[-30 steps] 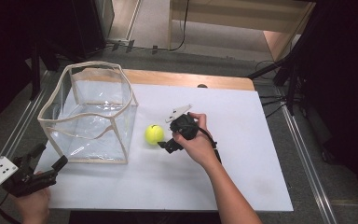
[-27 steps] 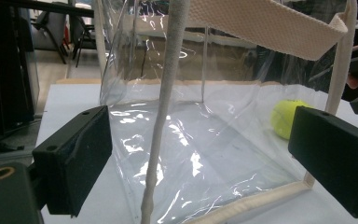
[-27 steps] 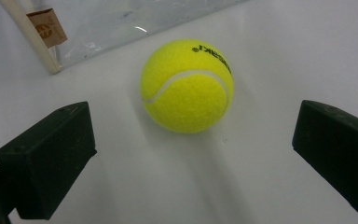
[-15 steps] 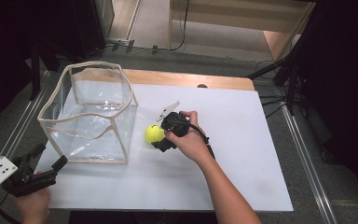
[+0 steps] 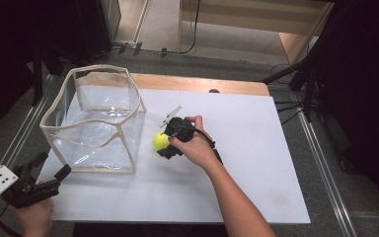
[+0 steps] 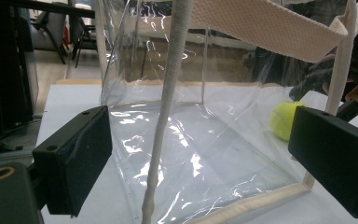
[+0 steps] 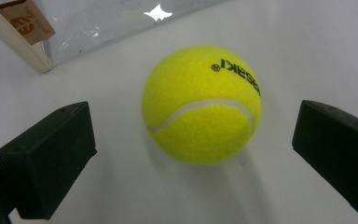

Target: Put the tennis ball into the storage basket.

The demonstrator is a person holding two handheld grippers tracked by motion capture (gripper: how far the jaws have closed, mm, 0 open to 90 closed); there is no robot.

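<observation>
Since the earlier frames, the right gripper [image 5: 167,146] has been swung down and left over the tennis ball [image 5: 161,141], so that the ball is now bracketed by its jaws. At centre frame in the right gripper view, the ball [image 7: 201,105] is seen resting on the white table [image 7: 307,46], with a clear gap on each side: the jaws are spread wide and nothing is clenched yet. That straddle is judged to be a line-up for a pinch across the ball's middle.

As a sphere, the ball has no long axis; its printed mark is turned toward the upper right.

The left gripper [image 5: 42,180] is held low at the lower left, jaws released, facing the clear bag [image 6: 205,140], probably to steady it.
</observation>
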